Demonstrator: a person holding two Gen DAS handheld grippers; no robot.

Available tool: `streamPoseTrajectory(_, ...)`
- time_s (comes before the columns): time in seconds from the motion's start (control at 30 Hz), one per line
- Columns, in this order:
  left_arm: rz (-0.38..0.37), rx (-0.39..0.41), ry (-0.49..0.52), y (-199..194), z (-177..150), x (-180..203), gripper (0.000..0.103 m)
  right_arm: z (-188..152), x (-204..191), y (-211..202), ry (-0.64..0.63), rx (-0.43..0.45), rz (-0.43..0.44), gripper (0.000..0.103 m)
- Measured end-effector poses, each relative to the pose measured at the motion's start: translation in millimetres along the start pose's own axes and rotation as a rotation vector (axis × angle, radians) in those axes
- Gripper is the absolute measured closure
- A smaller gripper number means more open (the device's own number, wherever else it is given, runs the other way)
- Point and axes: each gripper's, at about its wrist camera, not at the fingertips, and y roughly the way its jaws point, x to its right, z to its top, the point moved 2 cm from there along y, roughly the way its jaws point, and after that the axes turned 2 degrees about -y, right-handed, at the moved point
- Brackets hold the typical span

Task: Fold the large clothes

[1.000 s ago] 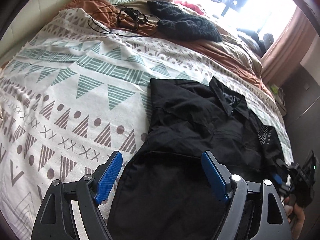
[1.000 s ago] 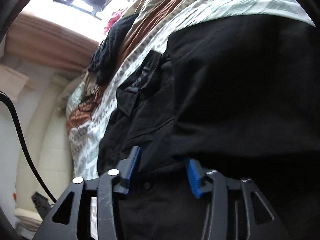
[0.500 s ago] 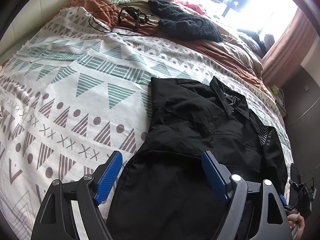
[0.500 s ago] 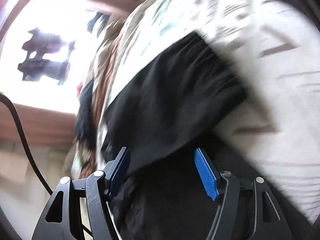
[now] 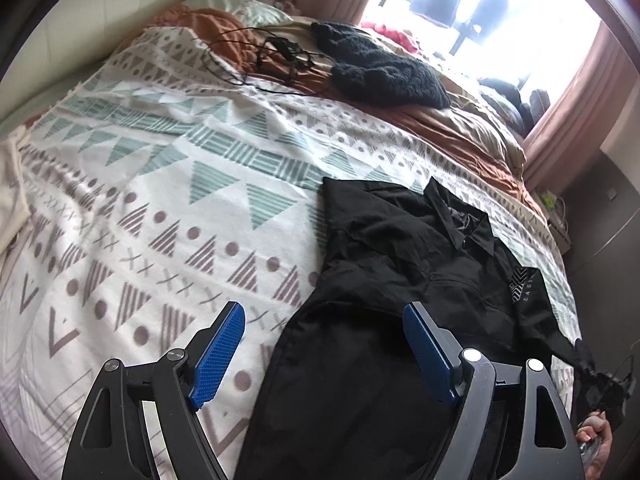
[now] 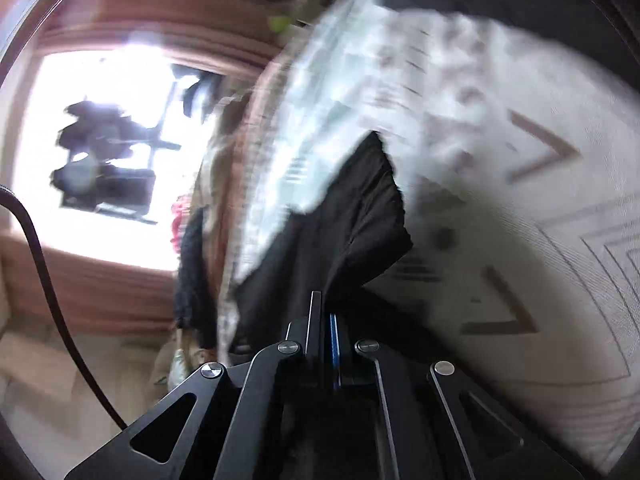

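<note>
Left wrist view: the black shirt (image 5: pixel 420 280) lies flat on the patterned blanket (image 5: pixel 160 208), collar toward 1 o'clock, a printed logo near its 3 o'clock edge. The left gripper (image 5: pixel 324 344) hovers above the shirt's lower panel with its blue pads spread wide and holding nothing; the left pad (image 5: pixel 218 356) sits over blanket, the right pad over black cloth. At 4 o'clock the right gripper (image 5: pixel 604 392) pinches a bunched corner of the shirt at the bed's edge, partly cut off by the frame. In the right wrist view, the right gripper (image 6: pixel 324 316) has its fingers pressed together on a fold of the shirt (image 6: pixel 340 232), which rises toward 12 o'clock. This view is heavily motion-blurred, so the blanket pattern is hard to make out. At 12 o'clock of the left view, a dark knitted garment (image 5: pixel 384 68) and tangled cables (image 5: pixel 276 56) lie on the bed.
</note>
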Motion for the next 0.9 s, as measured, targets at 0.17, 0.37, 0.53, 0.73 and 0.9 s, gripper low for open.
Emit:
streamPoseTrajectory(0.17,-0.028,-0.009,-0.062,-9.7,-2.3,-20.8,0.021,-16.1,-62.9,-15.1,-0.202,0.041,0.083,0.099)
streamPoseTrajectory(0.37,-0.05,0.016,-0.099,-24.1,2.8,-41.0,0.021,-53.7,-136.9,-20.2,-0.45,0.068,0.142,0.099)
streamPoseTrajectory(0.53,-0.053,0.02,-0.124,-29.3,8.4,-66.8,0.021,-95.3,-186.2,-17.3,-0.603,0.048,0.184,0.099)
streamPoseTrajectory(0.73,-0.043,0.034,-0.188,-37.7,15.8,-108.2,0.021,-149.6,-232.3,1.5,-0.759,0.022,0.183,0.1)
streamPoseTrajectory(0.9,-0.041,0.038,-0.249,-43.0,22.7,-137.3,0.021,-198.2,-246.8,39.3,-0.83,-0.052,0.173,0.1)
